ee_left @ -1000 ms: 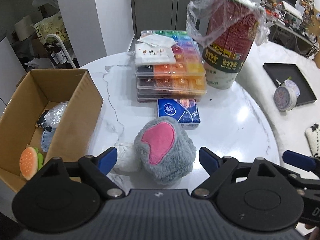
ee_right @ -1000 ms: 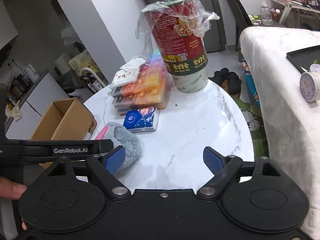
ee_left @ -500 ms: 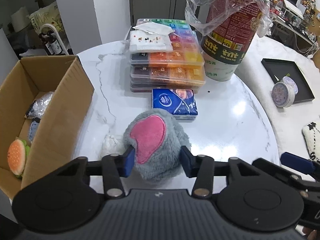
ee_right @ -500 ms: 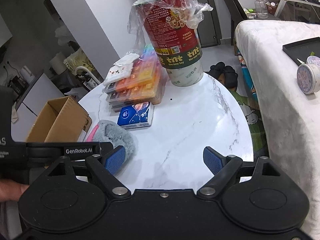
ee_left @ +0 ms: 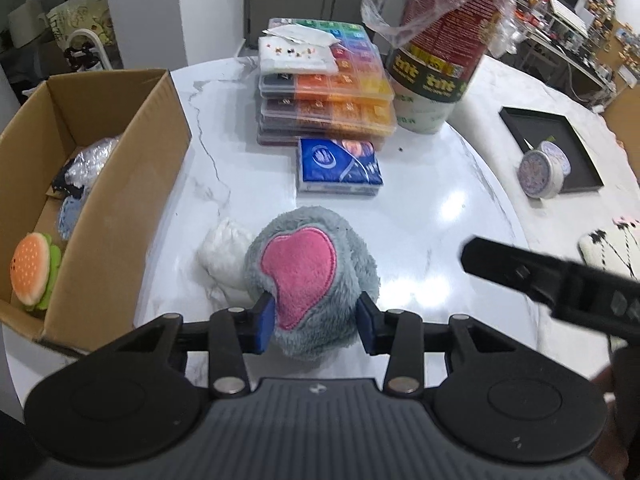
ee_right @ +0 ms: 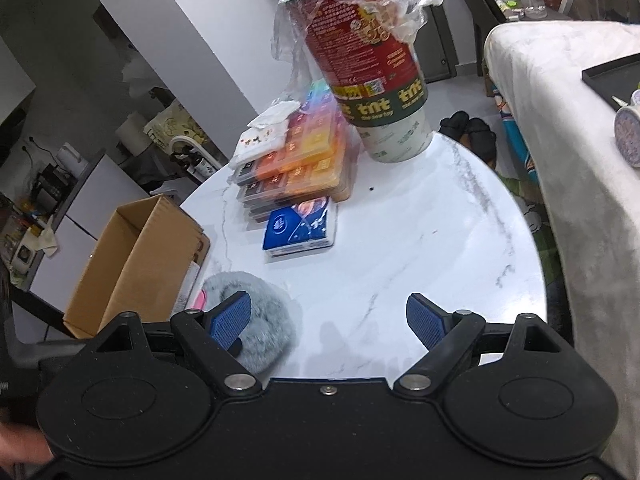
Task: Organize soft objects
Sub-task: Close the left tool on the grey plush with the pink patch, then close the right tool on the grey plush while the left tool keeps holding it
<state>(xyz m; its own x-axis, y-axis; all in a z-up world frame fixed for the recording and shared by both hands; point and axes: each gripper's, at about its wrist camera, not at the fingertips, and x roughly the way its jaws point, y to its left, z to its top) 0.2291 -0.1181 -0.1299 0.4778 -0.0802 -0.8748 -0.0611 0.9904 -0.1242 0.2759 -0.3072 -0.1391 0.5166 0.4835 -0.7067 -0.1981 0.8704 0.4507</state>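
Note:
A grey plush toy with a pink patch lies on the white marble table. My left gripper is shut on its near end, the blue pads pressing into the fur. A small white soft lump touches the plush on its left. The open cardboard box stands at the table's left edge and holds a burger plush and other soft things. My right gripper is open and empty over the table's near edge, with the grey plush behind its left finger.
A blue tissue pack lies mid-table. Behind it stand stacked colourful bead cases with a white packet on top and a tall red tnt cup in plastic wrap. A black tray and a round tin sit on the white-covered couch at right.
My left gripper has closed from wide open onto the grey plush. The right gripper has moved in closer to the left one and stays open.

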